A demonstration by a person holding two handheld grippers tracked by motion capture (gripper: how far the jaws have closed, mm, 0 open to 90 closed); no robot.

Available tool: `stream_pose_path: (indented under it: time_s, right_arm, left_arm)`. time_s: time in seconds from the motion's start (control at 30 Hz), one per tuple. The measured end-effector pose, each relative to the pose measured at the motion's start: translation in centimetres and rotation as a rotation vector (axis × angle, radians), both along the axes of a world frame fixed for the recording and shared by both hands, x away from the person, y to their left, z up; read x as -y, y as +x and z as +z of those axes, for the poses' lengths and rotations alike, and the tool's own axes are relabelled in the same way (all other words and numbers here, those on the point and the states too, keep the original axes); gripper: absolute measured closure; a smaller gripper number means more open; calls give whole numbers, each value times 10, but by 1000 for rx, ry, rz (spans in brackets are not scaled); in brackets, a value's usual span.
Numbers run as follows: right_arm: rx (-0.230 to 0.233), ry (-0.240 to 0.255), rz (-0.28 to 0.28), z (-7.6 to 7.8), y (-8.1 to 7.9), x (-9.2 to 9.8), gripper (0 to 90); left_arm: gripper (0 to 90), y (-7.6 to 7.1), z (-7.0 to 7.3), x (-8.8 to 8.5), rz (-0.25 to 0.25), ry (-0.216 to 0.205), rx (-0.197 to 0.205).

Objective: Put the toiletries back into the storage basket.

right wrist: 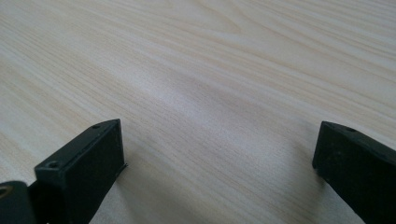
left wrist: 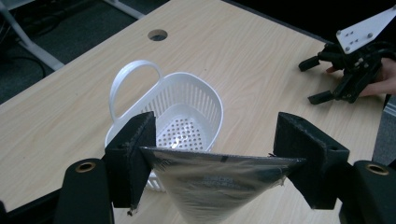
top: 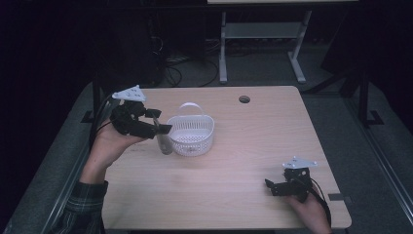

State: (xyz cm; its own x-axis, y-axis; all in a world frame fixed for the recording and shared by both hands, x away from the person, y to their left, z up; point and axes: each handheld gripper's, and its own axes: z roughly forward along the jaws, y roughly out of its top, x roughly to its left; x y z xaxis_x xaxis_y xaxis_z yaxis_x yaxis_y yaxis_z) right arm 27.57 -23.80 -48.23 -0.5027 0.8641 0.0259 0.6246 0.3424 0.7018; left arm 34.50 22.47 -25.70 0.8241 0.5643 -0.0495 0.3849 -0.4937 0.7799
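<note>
A: Where does the high view sit?
B: Above the counter's point(top: 219, 195) near edge, looking forward and down across it.
A: And the gripper views?
B: The left looks over the basket point(left wrist: 187, 112) toward the far edge; the right sits close above bare wood. All share the counter.

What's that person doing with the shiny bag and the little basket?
A person holds a gripper in each hand at a wooden table. The left gripper is shut on a shiny plastic packet, holding it in the air just beside a white basket, which looks empty. The right gripper rests low near the table's right corner, open, with nothing between its jaws.
</note>
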Motion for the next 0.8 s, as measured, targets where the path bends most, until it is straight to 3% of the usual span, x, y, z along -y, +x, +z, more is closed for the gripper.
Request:
stream_pose_path:
  time_s: [0.5, 0.8]
  right_arm:
    - [0, 1, 0, 0, 0, 0, 14]
    - [0, 1, 0, 0, 0, 0, 14]
  left_arm:
    - [296, 14, 17, 14, -18, -1, 9]
    - [296, 25, 17, 26, -17, -1, 11]
